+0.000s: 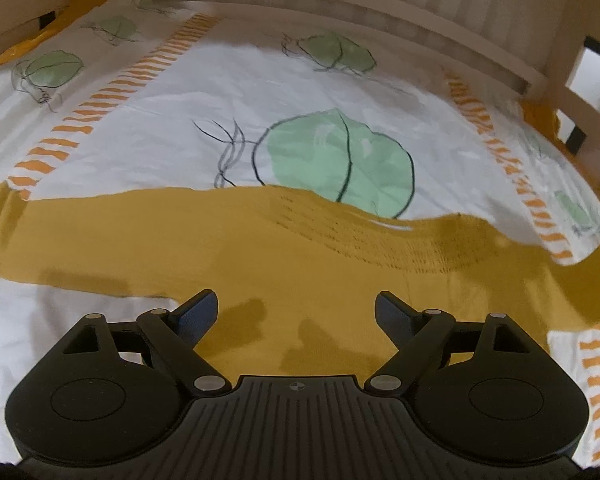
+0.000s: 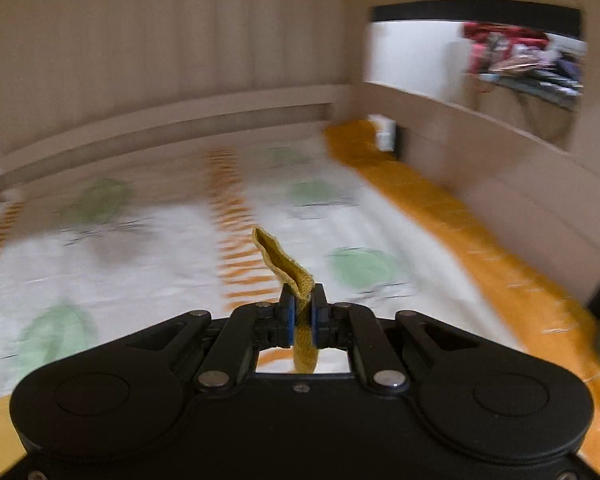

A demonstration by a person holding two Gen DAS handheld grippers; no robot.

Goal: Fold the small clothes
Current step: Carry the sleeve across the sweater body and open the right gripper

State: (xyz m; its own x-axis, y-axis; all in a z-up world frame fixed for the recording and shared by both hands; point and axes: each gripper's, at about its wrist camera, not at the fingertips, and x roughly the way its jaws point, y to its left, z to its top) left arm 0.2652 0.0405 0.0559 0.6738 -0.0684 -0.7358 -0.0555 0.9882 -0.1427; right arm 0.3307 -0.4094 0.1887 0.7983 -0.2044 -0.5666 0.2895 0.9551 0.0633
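Leaf-print sheet [image 1: 160, 152] carries the mustard garment [image 1: 260, 248] beneath the left gripper's [image 1: 296, 312] wide jaws; right gripper [image 2: 303, 318] apparently pinches its edge.

The garment [image 1: 204, 240] is mustard yellow, a soft knit with a band of gathered stitching across its middle. It lies spread and mostly flat, stretched from left to right, one long arm reaching out to the left. Its right end rises off the surface. In the right wrist view a narrow edge of it [image 2: 290, 270] stands up, twisted and pinched.
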